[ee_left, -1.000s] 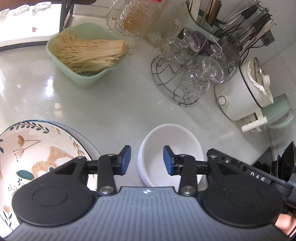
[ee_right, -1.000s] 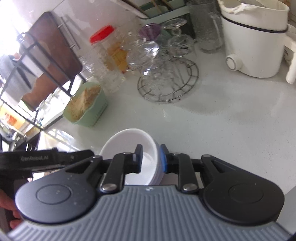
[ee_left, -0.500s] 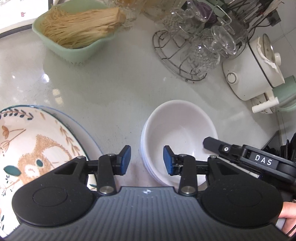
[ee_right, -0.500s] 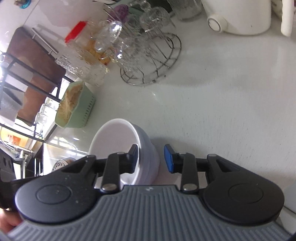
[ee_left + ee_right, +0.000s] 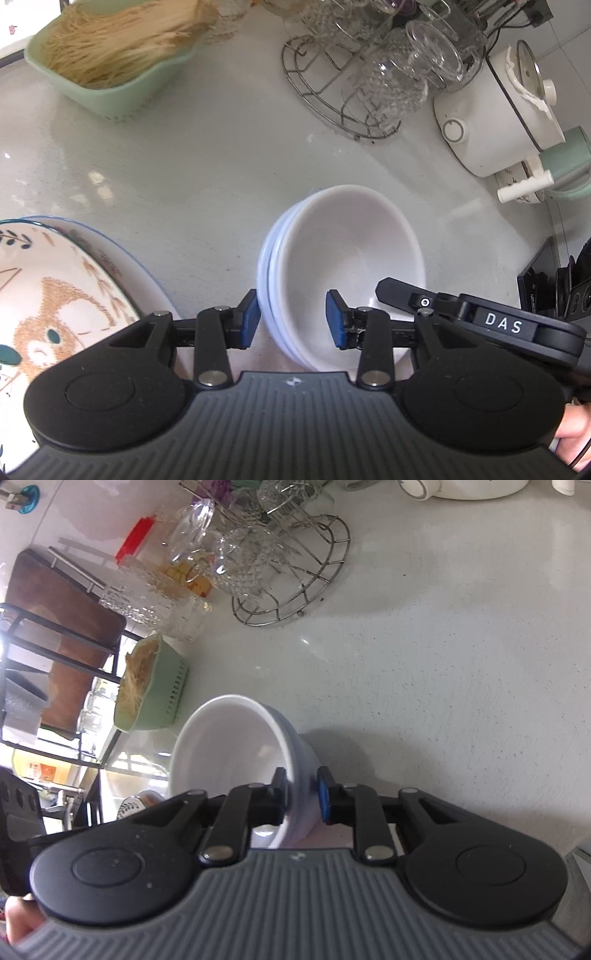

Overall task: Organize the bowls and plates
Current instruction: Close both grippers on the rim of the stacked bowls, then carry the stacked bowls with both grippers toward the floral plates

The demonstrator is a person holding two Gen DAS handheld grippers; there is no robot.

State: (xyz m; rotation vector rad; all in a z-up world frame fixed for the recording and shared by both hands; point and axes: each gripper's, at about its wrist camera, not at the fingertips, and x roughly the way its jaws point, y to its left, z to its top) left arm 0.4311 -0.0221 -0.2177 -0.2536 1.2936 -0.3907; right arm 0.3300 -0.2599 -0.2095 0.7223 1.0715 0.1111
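A stack of white bowls stands on the pale counter. My left gripper is open, its jaws astride the stack's near-left rim, one pad outside and one inside. My right gripper is shut on the rim of the white bowls, which look tilted in the right wrist view; its finger also shows in the left wrist view inside the bowl. A stack of patterned plates with a bear drawing lies at the left.
A green basket of dried noodles sits at the back left. A wire rack of glass cups stands behind the bowls. A white cooker and a green kettle stand at the right.
My right gripper has closed on the bowls' rim and the bowls have tilted. My left gripper has moved closer, its jaws now straddling the near rim.
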